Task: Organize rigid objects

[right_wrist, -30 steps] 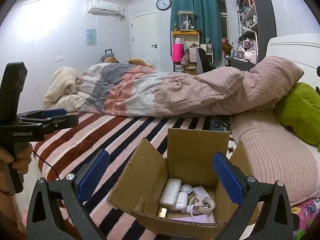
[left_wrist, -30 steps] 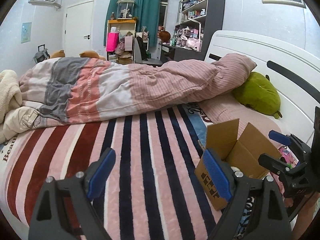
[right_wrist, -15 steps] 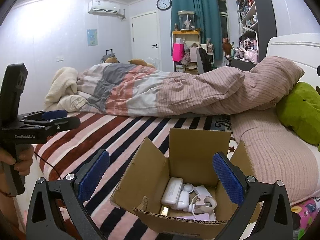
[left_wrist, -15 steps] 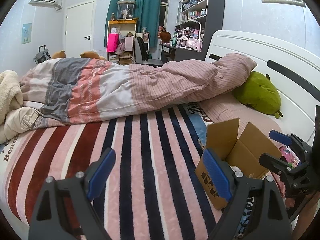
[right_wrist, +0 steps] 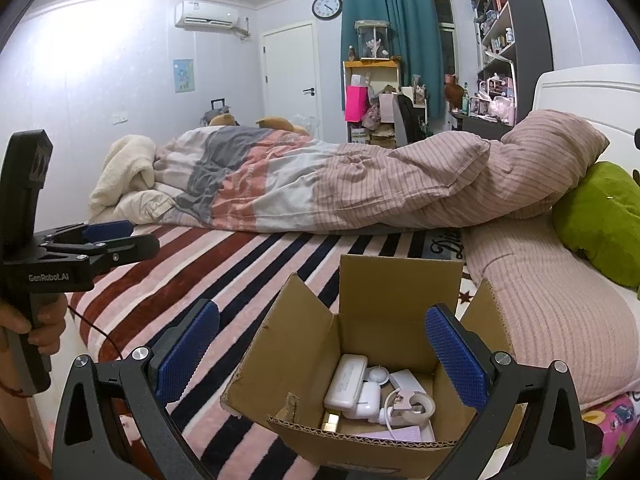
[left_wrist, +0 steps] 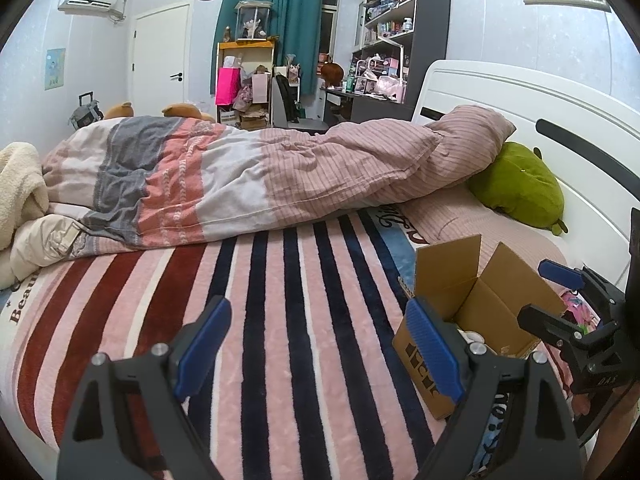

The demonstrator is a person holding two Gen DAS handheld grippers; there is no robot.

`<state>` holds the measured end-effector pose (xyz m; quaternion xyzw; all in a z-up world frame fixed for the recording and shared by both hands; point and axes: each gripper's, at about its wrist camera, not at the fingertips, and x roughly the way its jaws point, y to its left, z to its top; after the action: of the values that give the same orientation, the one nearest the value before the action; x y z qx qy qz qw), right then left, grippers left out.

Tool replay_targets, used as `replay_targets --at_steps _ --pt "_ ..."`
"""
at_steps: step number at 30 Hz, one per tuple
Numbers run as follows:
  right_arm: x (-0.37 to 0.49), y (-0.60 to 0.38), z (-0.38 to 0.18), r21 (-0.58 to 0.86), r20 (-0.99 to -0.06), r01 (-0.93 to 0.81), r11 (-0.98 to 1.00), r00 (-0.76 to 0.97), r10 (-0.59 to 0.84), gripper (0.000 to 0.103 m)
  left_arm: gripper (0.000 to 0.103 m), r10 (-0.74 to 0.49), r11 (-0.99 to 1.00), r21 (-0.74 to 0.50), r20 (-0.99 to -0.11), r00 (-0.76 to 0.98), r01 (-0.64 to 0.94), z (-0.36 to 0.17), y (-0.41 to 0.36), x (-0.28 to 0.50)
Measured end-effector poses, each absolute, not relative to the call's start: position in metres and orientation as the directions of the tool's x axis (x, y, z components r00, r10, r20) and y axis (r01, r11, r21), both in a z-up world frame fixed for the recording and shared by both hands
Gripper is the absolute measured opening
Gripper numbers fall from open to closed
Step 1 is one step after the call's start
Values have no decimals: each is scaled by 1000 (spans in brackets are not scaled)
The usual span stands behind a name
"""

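Bedroom clutter fills the background: a teal curtain, a wall clock, loaded shelves and a white door, with a wide bed (left_wrist: 304,320) in front covered by a blanket striped in pink, navy and dark red. Along the far side of the bed lies a rumpled duvet (left_wrist: 248,176), and a green plush cushion (left_wrist: 516,184) rests against the white headboard. On the blanket near the pillow end sits an open cardboard box (right_wrist: 320,364) with its 4 flaps standing up. Inside it lie several small white items: an oblong white case (right_wrist: 346,380), a smaller white piece touching it, a round white disc, and a coiled white cable (right_wrist: 408,404) beside them. The right gripper (right_wrist: 320,364) hovers just above the box with its blue pads spread wide on either side of the opening, pinching nothing. The left gripper (left_wrist: 316,348) is held over bare striped blanket to the left of the box, its pads also spread wide and empty. A hand (right_wrist: 36,320) grips the left tool's handle. Judging by the filled box and the absence of any loose small object on the blanket, the sorting looks largely done or close to it; whether more items wait outside these views cannot be told.
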<state>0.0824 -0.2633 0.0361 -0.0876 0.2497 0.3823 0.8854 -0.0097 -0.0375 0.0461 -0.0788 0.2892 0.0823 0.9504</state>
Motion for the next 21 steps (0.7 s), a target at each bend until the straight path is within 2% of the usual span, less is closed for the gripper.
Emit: replay_targets --at_steps 21 --pt "79 -258 35 36 -513 -718 695 584 630 103 87 114 973 -102 -562 819 -205 44 -36 -11"
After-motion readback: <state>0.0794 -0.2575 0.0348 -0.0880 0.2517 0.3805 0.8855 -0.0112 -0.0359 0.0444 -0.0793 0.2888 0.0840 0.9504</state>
